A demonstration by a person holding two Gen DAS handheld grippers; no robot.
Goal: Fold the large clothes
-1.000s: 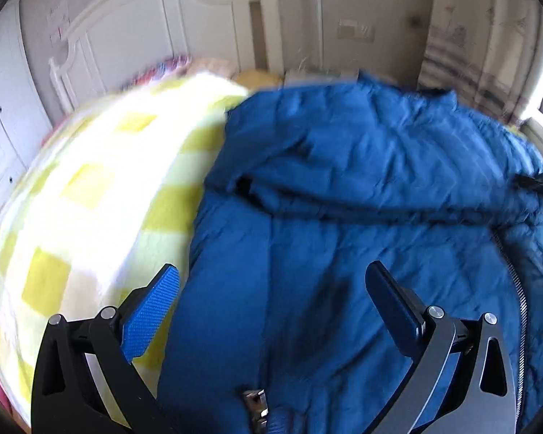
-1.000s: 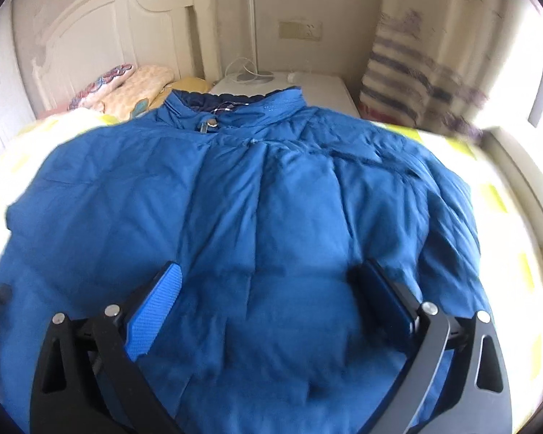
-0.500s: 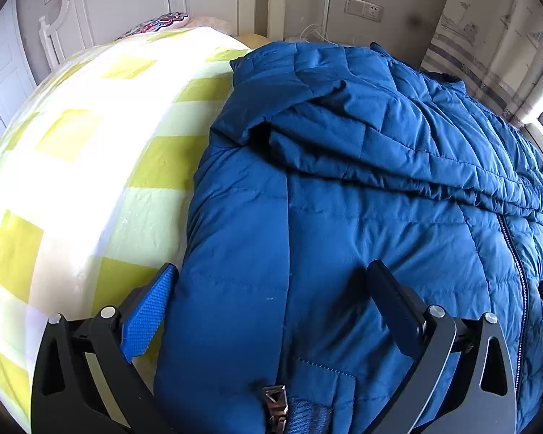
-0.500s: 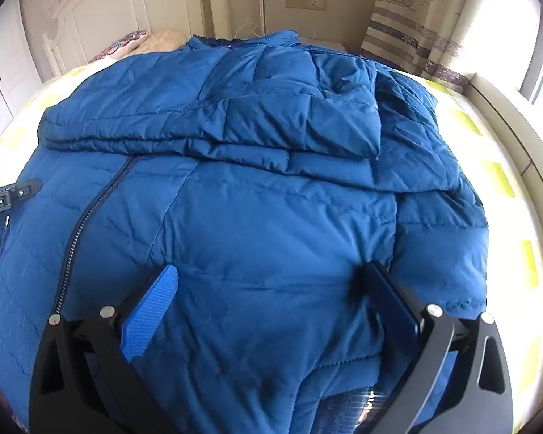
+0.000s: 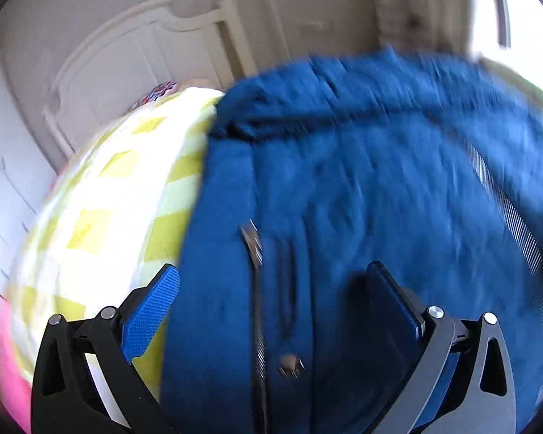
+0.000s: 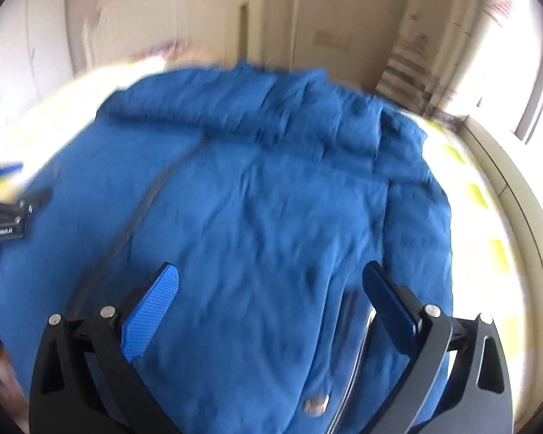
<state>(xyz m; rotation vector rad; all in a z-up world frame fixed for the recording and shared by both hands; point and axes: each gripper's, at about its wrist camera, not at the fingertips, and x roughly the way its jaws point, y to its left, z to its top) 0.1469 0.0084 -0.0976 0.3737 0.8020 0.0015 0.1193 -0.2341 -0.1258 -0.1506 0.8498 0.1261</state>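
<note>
A large blue puffer jacket (image 5: 362, 199) lies spread on the bed, its sleeves folded across the upper body and its zipper (image 5: 506, 209) running down the front. My left gripper (image 5: 271, 289) is open and empty, just above the jacket's left hem near a pocket zip (image 5: 251, 238). My right gripper (image 6: 271, 289) is open and empty above the jacket (image 6: 264, 199) near its right hem and a snap button (image 6: 316, 403). The left gripper also shows at the left edge of the right wrist view (image 6: 3, 213). Both views are motion-blurred.
The bed has a yellow and white checked cover (image 5: 101, 209) and a white headboard (image 5: 134, 50). A patterned pillow (image 5: 159, 92) lies at the head. A curtain (image 6: 412, 61) and bright window (image 6: 532, 83) are on the right.
Both grippers have pulled back and lifted toward the jacket's bottom hem; the views tilted up and show more wall. Both stay open.
</note>
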